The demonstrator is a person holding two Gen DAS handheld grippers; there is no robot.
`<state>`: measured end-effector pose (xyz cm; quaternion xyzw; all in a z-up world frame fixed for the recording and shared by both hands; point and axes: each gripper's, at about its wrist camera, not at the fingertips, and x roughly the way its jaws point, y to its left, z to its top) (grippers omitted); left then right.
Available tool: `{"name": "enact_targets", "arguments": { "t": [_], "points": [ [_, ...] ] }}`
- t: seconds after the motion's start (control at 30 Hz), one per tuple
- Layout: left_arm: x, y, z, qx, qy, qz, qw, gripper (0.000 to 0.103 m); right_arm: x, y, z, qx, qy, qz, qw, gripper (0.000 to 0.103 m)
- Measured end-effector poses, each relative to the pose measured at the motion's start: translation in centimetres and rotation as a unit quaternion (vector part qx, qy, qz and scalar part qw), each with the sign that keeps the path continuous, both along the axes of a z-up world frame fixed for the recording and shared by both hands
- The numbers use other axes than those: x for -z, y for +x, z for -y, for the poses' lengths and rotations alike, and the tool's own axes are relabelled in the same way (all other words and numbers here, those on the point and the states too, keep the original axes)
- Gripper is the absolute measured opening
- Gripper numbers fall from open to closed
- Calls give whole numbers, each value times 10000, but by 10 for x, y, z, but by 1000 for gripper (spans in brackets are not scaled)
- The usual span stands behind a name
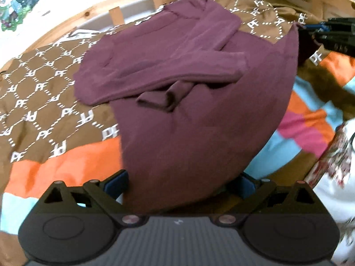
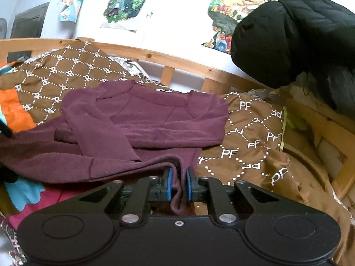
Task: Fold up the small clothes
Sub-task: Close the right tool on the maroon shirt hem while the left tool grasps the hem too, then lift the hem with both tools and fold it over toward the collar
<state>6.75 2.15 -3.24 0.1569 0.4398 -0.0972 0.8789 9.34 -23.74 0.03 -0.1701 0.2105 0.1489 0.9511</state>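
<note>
**Fingertips hiding under cloth**

The maroon top (image 1: 188, 133) is draping over the left gripper (image 1: 179, 184), covering its fingertips, so its grip is staying unreadable. The black quilted bundle (image 2: 288, 33) is running off the frame's right edge.

Both views were lit by soft, even daylight, with no harsh shadows seen. Straight lines such as the bed frame (image 2: 186, 63) were bowed by strong fisheye distortion, and the corners were darkened. Motion blur was noted across the left wrist view, particularly on the blanket (image 1: 44, 110).
</note>
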Motion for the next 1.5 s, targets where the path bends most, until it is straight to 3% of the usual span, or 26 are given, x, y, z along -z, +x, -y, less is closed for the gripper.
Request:
{"name": "enact_targets", "arguments": {
  "t": [0.17,0.37,0.47,0.53,0.6,0.63,0.7,0.83,1.13,1.37,1.5],
  "points": [
    [-5,-11,-14,121,345,189,9992,100,1,3,4,93,63,-47,9999,13],
    [-3,-18,-7,522,784,479,9944,86,4,1,2,101,-70,-30,9999,13],
    [-1,-26,-1,656,1137,770,9884,67,9,-1,0,93,-296,1,9995,13],
    [3,-31,2,747,1474,998,9812,35,13,-3,-1,68,-426,-2,9991,13],
    [5,-35,3,907,1583,1096,9771,13,16,-6,-3,22,-547,7,9985,13],
    [5,-36,3,937,1583,1132,9764,7,17,-8,-4,0,-588,29,9983,13],
    [0,-40,0,839,1465,1293,9771,6,16,-15,-7,-22,-640,144,9978,10],
    [-28,-44,-17,366,852,1691,9812,5,4,-35,-12,15,-583,424,9974,4],
    [-93,-76,-49,17,57,2290,9734,4,-50,-95,-12,387,-322,935,9943,3],
    [-144,-136,-74,92,-520,2133,9756,4,-99,-174,-18,444,-33,1180,9920,3],
    [-175,-153,-85,32,-621,2294,9713,5,-134,-214,-28,305,-72,1439,9891,3]
  ]
}}
